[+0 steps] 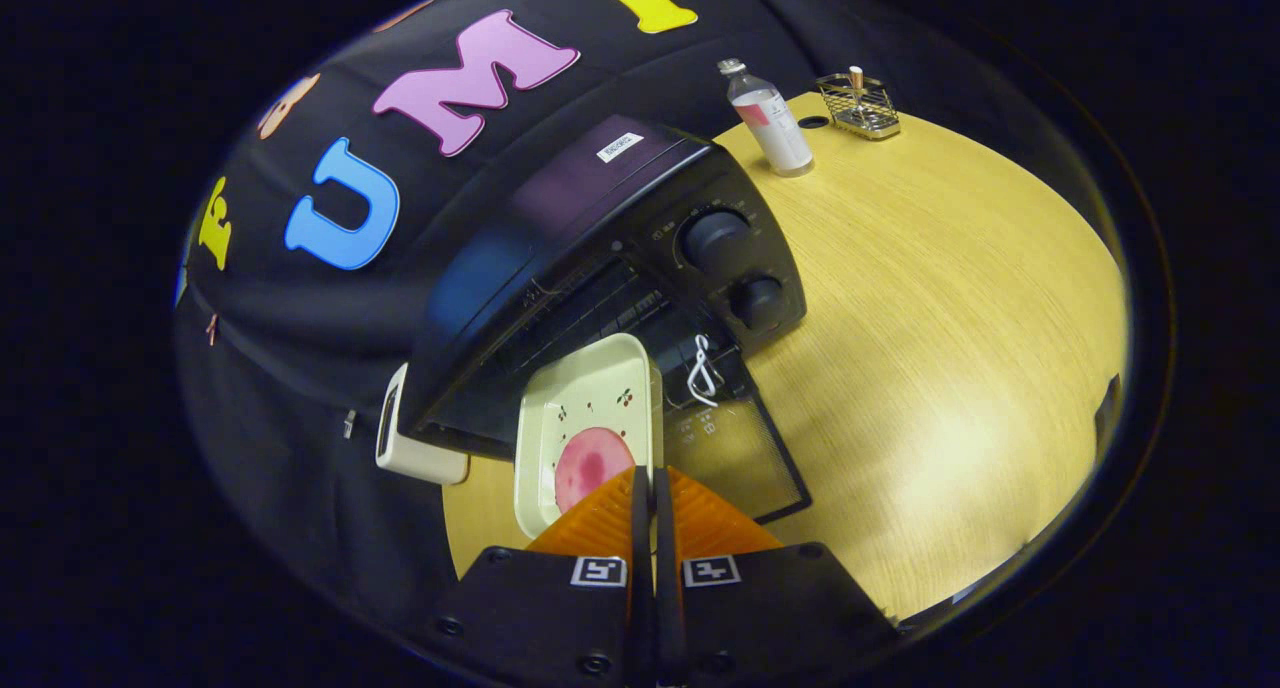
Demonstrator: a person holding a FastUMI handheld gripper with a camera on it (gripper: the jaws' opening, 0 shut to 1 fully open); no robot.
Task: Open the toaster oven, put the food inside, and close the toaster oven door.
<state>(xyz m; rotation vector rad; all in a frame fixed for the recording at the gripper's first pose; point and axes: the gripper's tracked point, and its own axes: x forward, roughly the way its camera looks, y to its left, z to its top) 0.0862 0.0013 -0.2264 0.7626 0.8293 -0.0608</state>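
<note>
The black toaster oven (600,218) stands on the wooden table (950,368) with its glass door (745,458) folded down flat toward me. A cream tray (590,398) with small cherry prints rests over the door, its far end at the oven's mouth. On the tray lies a round pink slice of food (590,463), just ahead of my fingertips. My gripper (645,480) is shut on the tray's near rim, and the fingers hide that rim.
Two black knobs (735,268) sit on the oven's right panel, with a small white clip (700,370) below them. A white handle piece (415,448) shows at the door's left corner. A clear bottle (770,120) and a wire basket (858,106) stand far back on the table.
</note>
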